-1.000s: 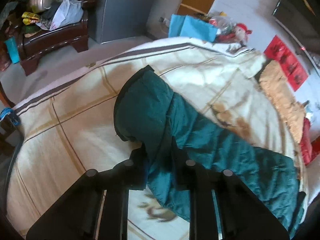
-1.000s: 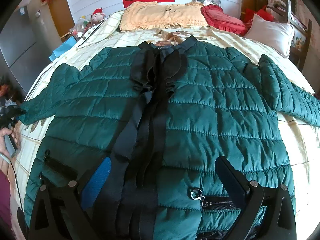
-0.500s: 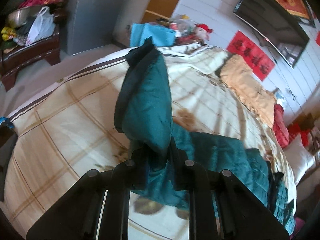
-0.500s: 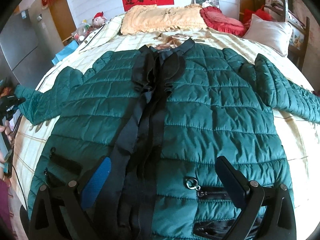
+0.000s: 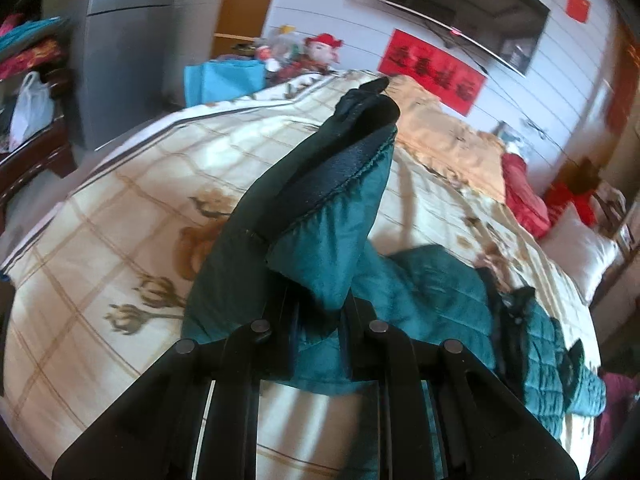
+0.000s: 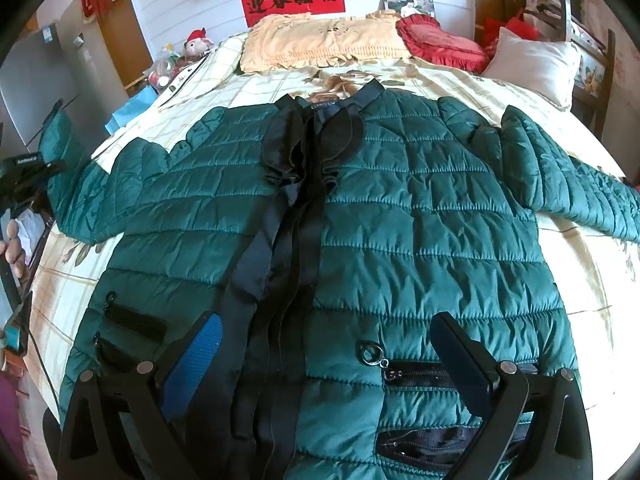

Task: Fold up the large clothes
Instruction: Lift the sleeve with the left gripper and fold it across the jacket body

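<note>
Left wrist view: left gripper [image 5: 318, 312] clenched on the jacket's sleeve [image 5: 320, 216], cuff raised above the bed [image 5: 120, 216], bare quilt to its left. Right wrist view: right gripper [image 6: 326, 344] released, fingers spread over the hem of the jacket [image 6: 400, 220], which lies flat on the bed, front up.

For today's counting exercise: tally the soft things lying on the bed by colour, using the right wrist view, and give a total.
Green: 1, the padded jacket
Yellow: 1, the frilled pillow
Red: 1, the red cushion
White: 1, the white pillow
Total: 4
</note>
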A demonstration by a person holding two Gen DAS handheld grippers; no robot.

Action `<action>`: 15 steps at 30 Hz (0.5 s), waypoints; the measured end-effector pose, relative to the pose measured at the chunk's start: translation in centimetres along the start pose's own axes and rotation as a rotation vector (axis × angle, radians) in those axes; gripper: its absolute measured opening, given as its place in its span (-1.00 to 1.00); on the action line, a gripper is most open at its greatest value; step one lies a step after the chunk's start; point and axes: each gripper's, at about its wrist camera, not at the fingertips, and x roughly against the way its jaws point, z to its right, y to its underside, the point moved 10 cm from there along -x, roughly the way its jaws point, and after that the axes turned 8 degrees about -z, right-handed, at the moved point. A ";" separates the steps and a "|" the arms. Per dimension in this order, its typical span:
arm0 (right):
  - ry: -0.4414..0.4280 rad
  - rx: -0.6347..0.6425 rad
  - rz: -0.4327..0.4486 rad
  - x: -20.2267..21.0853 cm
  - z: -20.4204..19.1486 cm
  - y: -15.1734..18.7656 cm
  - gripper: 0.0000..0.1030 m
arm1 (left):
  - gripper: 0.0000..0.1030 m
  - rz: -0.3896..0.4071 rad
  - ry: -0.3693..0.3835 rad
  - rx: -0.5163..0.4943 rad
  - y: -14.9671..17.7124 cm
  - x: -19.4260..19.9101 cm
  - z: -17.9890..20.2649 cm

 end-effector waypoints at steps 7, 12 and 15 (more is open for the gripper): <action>-0.007 -0.015 0.009 0.6 0.6 0.0 1.00 | -0.72 -0.038 0.045 -0.082 2.0 -0.6 5.7; -0.007 -0.024 0.021 1.2 1.3 0.0 1.00 | -0.72 -0.062 0.066 -0.103 3.2 -1.4 8.4; -0.012 -0.037 0.019 1.2 1.9 0.1 1.00 | -0.72 -0.074 0.077 -0.129 3.9 -1.6 10.1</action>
